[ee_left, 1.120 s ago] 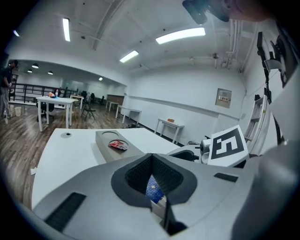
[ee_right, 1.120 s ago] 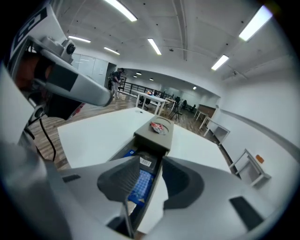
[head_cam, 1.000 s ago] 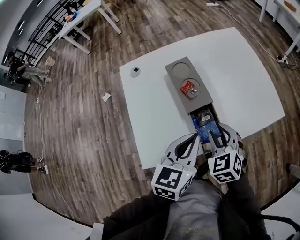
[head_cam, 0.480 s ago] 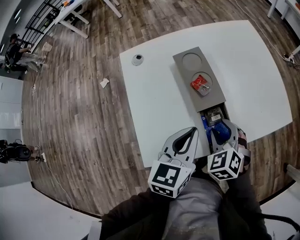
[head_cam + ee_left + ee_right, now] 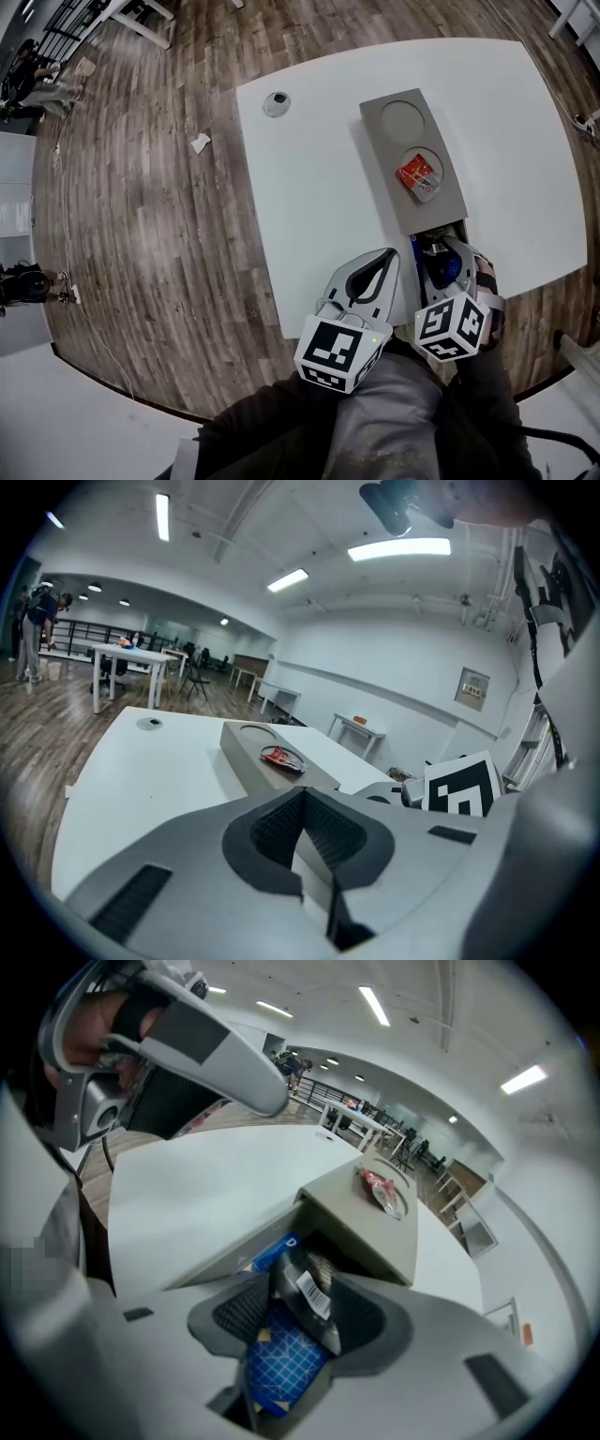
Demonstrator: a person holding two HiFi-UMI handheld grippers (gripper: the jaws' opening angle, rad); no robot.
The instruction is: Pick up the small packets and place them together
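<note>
A grey box [image 5: 412, 159] lies on the white table [image 5: 309, 187], its drawer [image 5: 418, 246] pulled out toward me. A red packet [image 5: 417, 176] rests in a round recess on the box top. My right gripper [image 5: 448, 267] reaches into the drawer and its jaws are opening. Between them, a dark packet [image 5: 305, 1288] with a barcode label leans on one pad above a blue gridded packet [image 5: 281, 1358]. My left gripper [image 5: 387, 254] hovers beside the drawer at the table's near edge, shut and empty, pads [image 5: 302, 803] meeting at the tip.
A small round grey object [image 5: 276, 102] sits near the table's far left corner. A second round recess [image 5: 401, 117] on the box top holds nothing. A scrap of paper [image 5: 200, 142] lies on the wood floor, with other tables and people far off.
My head has shifted, so the box sits further right in view. The right gripper stays at the drawer and its jaws have spread wider around the packets. The left gripper remains shut alongside.
</note>
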